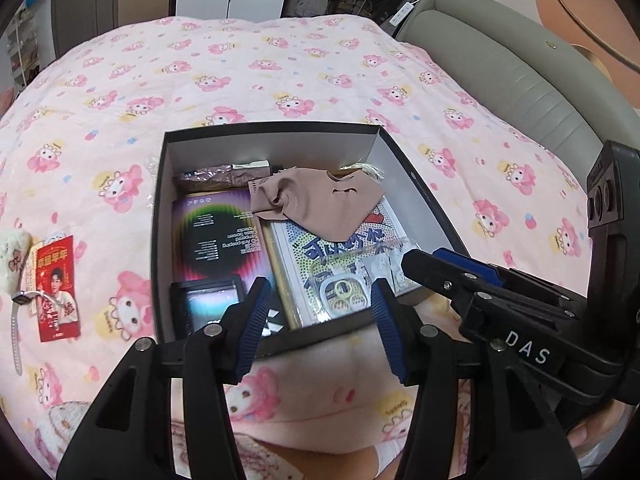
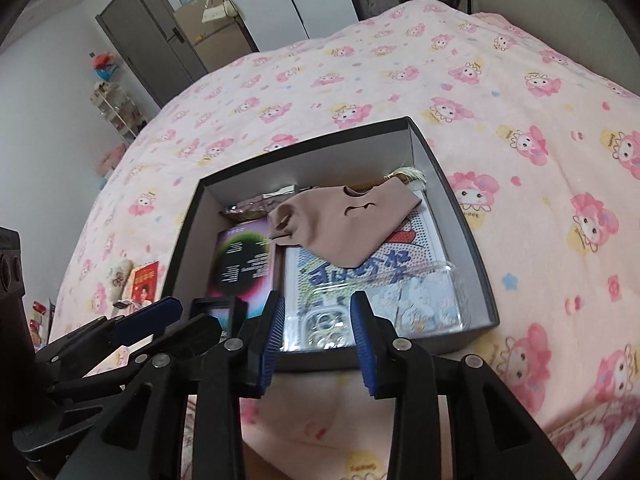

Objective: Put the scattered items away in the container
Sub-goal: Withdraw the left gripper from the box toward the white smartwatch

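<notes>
Right tool [image 1: 420, 264] body — white capitals "DAS" on its black housing, read in the left wrist view. Bedcover [image 1: 280, 80] — beside one printed pink figure, in the right wrist view, small lettering ending in "weet". Dark packet [image 1: 224, 236] in the box [image 1: 424, 196] — several lines of white print, upside down and too small to read. White board [image 1: 332, 256] in the box — large blue Chinese characters, upside down, partly covered. Red card [image 1: 56, 288] on the bedcover — gold Chinese characters across its top, not legible.
</notes>
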The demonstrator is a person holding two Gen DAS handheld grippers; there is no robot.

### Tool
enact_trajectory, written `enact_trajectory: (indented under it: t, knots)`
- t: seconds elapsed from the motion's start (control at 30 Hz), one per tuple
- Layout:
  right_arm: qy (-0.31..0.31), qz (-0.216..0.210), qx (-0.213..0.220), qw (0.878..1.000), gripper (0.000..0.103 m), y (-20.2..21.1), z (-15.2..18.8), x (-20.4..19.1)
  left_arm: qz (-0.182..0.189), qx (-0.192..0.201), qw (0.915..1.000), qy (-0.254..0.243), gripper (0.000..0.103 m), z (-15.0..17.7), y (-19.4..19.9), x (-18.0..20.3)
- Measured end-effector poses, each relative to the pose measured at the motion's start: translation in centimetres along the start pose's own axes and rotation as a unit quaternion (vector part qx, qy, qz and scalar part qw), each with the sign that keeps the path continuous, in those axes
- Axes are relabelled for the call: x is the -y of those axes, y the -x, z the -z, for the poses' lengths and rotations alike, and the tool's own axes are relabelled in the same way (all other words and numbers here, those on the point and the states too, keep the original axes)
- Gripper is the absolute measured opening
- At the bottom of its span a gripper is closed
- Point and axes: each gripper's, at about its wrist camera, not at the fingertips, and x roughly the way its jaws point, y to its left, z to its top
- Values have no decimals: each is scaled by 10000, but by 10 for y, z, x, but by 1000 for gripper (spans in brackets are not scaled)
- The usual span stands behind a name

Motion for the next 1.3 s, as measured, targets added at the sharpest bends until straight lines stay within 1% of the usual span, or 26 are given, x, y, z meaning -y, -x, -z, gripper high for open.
enact_trajectory:
  t: [0.3,0.6,0.77,1.03,1.3]
  knots:
    - [35,-46,156,9999,31,25,13,-19,77,232,9997,-68,55,11,31,-3]
    - [307,-76,280,9991,31,43,20,-50,95,428,9990,-69,56,20,60,-18]
    - [494,-80,261,9984,31,44,24,-69,98,449,9989,49,57,27,70,-35]
    - [832,-103,203,9963,31,37,29,-103,-18,520,9983,262,57,40,85,-65]
    - [1202,-127,124,9926,31,24,31,-146,-151,598,9965,565,57,50,101,-107]
